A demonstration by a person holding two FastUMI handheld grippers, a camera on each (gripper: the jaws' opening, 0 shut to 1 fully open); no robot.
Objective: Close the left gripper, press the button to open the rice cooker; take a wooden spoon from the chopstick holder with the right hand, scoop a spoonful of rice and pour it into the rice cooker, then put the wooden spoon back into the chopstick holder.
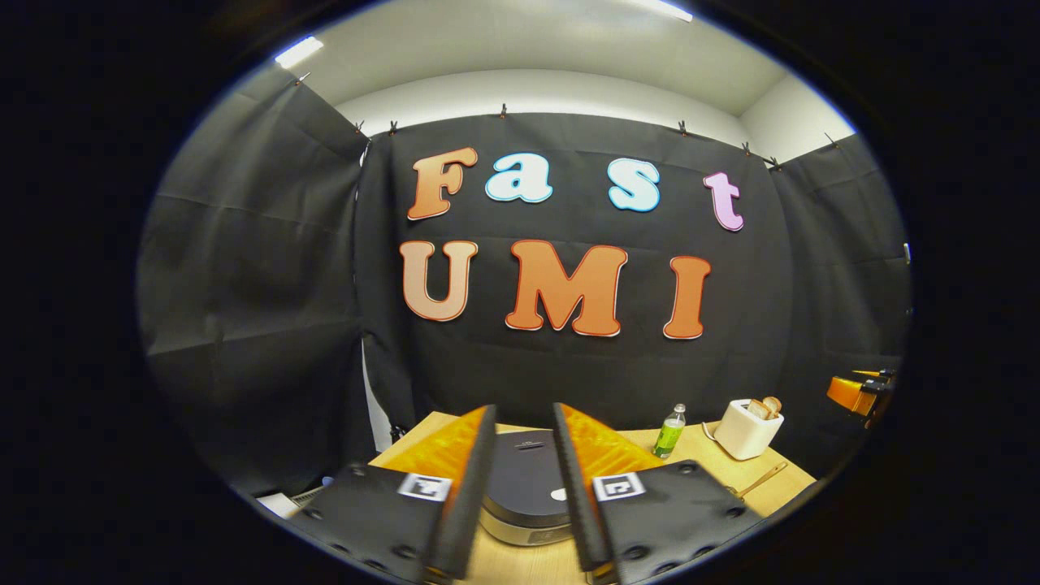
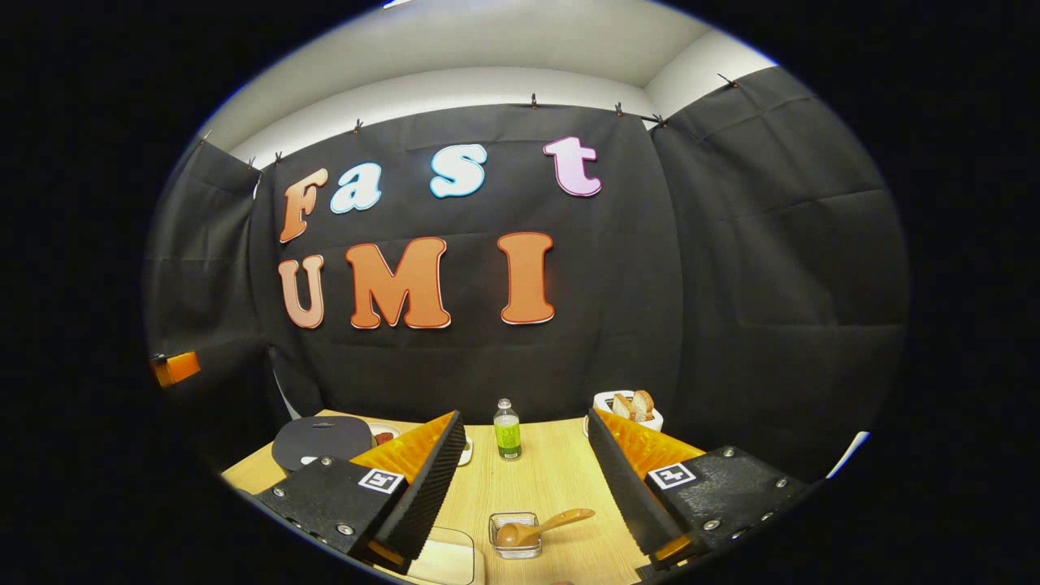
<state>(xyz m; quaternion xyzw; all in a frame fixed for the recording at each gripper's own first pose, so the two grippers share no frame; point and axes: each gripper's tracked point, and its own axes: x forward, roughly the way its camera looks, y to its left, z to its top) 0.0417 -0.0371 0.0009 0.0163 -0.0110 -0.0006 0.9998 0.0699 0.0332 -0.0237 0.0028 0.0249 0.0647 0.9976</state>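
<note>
Tongs (image 1: 524,487) parted above rice cooker (image 1: 524,496)

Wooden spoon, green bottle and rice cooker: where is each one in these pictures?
wooden spoon (image 2: 543,526): right gripper view, on its handle near the bowl.
green bottle (image 2: 508,435): right gripper view, on its label.
rice cooker (image 1: 526,479): left gripper view, on its dark lid.

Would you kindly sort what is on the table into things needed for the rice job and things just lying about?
Belongs to the job:
rice cooker, lid down
wooden spoon
chopstick holder, spoon resting in it
left claw, open
right claw, open

Just lying about:
green bottle
toaster with bread
</note>
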